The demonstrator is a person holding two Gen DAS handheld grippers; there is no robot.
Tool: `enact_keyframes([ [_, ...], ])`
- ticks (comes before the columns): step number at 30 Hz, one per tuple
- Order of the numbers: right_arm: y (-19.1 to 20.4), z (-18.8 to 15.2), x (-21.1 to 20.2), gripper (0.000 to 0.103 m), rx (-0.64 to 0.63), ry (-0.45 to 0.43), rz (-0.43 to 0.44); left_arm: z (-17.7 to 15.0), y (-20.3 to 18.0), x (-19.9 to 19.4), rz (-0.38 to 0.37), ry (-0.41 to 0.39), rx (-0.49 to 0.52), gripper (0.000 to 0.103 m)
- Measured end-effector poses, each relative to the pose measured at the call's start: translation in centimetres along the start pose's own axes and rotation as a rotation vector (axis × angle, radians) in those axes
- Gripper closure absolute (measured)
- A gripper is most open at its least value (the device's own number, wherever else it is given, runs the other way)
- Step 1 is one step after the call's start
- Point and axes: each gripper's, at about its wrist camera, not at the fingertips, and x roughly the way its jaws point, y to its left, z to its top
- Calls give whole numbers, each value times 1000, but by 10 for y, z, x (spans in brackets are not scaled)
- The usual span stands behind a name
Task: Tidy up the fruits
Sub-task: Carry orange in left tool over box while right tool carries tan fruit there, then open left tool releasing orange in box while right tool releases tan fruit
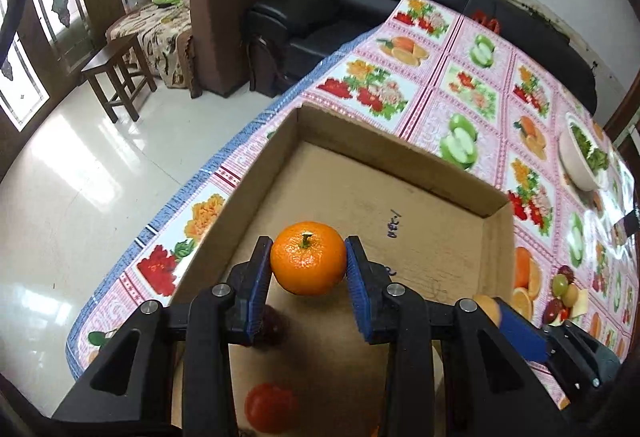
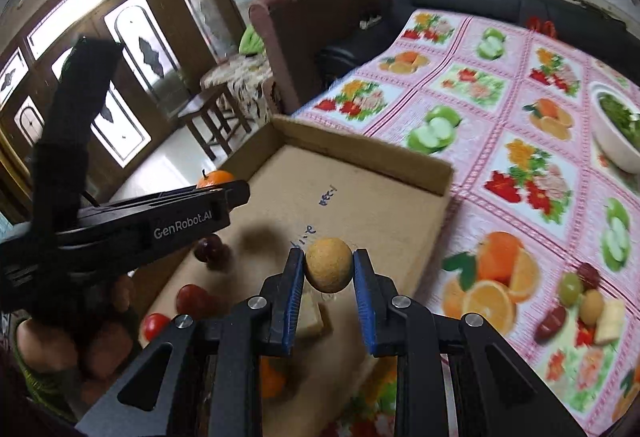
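Note:
My left gripper is shut on an orange mandarin and holds it above the open cardboard box. My right gripper is shut on a tan round fruit over the same box. In the right wrist view the left gripper shows from the side with the mandarin in it. On the box floor lie a red tomato, a dark red fruit, another red fruit, a small red one, a pale yellow piece and an orange.
The box sits at the left edge of a table under a pink fruit-print cloth. A white bowl of greens stands at the far right; it also shows in the right wrist view. A few small fruits lie on the cloth beside the box. Sofas and a wooden stool stand beyond.

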Motion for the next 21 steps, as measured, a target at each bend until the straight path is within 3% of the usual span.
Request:
enact_keyframes([
  [12, 2, 3, 52, 77, -38, 114, -26, -4, -2, 25, 47, 70, 27, 68],
  [21, 1, 2, 33, 63, -39, 76, -21, -3, 9, 11, -2, 67, -35, 63],
])
